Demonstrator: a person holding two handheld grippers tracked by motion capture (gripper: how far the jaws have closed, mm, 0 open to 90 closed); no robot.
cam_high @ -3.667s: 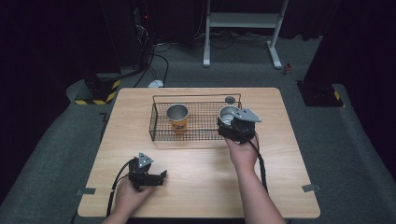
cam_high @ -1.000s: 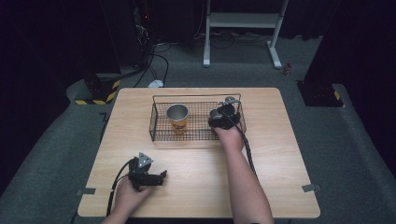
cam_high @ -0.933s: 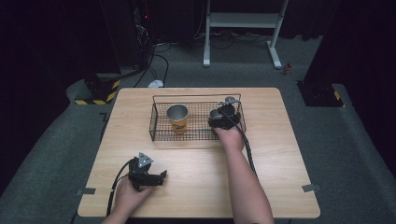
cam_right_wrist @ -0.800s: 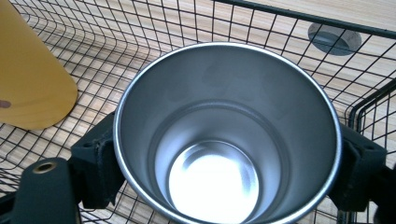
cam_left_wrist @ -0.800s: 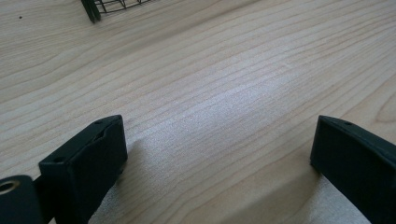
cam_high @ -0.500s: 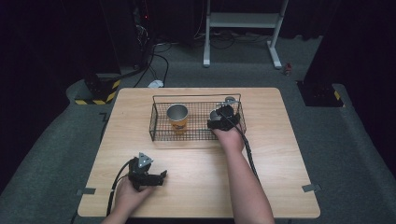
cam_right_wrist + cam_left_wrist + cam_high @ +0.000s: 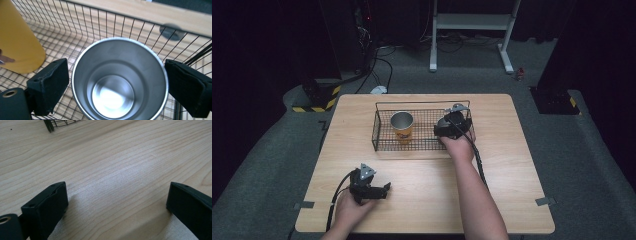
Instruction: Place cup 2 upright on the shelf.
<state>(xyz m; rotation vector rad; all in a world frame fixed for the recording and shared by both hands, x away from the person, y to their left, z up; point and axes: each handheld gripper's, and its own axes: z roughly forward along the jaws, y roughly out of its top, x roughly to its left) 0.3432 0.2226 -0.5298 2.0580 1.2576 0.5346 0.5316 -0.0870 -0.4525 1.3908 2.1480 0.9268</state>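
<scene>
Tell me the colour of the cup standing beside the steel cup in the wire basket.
Yellow-orange outside, seen best in the right gripper view: yellow-orange tapered cup.

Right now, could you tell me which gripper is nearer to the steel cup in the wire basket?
The right gripper: its jaws stand either side of the steel cup in the wire basket. The left gripper rests on the table's near side, well away.

Wooden table (image 7: 512, 200), grey carpet floor (image 7: 592, 165), white stand (image 7: 472, 22), dark surroundings.
</scene>
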